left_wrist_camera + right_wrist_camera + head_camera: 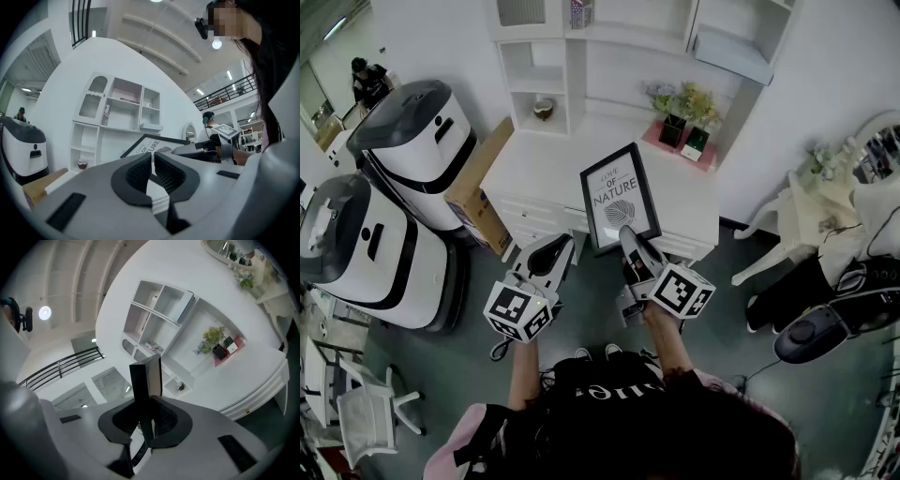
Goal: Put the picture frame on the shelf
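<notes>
White walls and a dark floor surround a white desk (534, 173) with a shelf unit (581, 66) of open square cubbies rising from its back. From the head view, the picture frame (619, 197) shows its whole face: a slim black rectangular border round a white print with a leaf drawing, held tilted over the desk's front edge, not on any shelf. The right gripper (630, 240) is clamped on the frame's lower edge, and the left gripper (551, 255) hangs just beside it, apart from the frame. The right gripper view shows only the frame's narrow side (145, 380), a dark strip with a pale backing standing straight up between the ribbed black pads (161, 416), which press on it from both sides. The left gripper view shows its own ridged pads (140, 171) drawn together with nothing between them, and behind them the frame (146, 145) seen at a slant beside the grey body of the right gripper (206, 149). That view alone shows the shelf's arched, fluted door (91, 97). Potted plants (684, 111) on a pink mat (670, 145) sit at the desk's right rear, and a small round bowl (544, 108) rests in a low cubby. Two rounded white-and-grey machines (412, 141) and a flat cardboard box (478, 187) stand to the desk's left.
</notes>
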Demonstrator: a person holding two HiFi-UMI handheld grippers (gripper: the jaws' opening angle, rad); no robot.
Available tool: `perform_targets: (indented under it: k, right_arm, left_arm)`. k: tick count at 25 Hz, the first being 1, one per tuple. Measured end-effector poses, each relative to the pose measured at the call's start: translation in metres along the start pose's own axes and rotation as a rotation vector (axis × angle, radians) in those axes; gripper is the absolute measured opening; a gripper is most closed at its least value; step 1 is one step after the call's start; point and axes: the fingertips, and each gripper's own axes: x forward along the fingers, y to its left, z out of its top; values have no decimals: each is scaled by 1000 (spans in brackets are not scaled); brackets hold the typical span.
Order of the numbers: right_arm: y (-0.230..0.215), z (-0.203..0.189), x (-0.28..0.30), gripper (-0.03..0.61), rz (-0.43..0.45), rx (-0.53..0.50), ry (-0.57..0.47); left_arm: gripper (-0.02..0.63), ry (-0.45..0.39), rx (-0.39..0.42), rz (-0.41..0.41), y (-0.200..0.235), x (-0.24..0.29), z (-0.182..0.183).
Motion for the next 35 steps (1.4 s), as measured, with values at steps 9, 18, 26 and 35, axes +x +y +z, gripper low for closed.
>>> perform_targets:
  k: [9,18,26,35]
  right_arm:
    - [10,-25,17,83,-10,4,7]
    - [15,-49,24,84,-21,41,19]
    - [7,-40,43,84,-38,35,20]
    - [-23,-18,102,83,1,70,15]
  left_arm:
    - [30,1,8,-19,19,-20,-1]
    - [30,5,-8,-42,32,-34,-10]
    - [30,-3,-25,-50,50,-23,-12]
    - [31,18,-17,-7,103,15,-24]
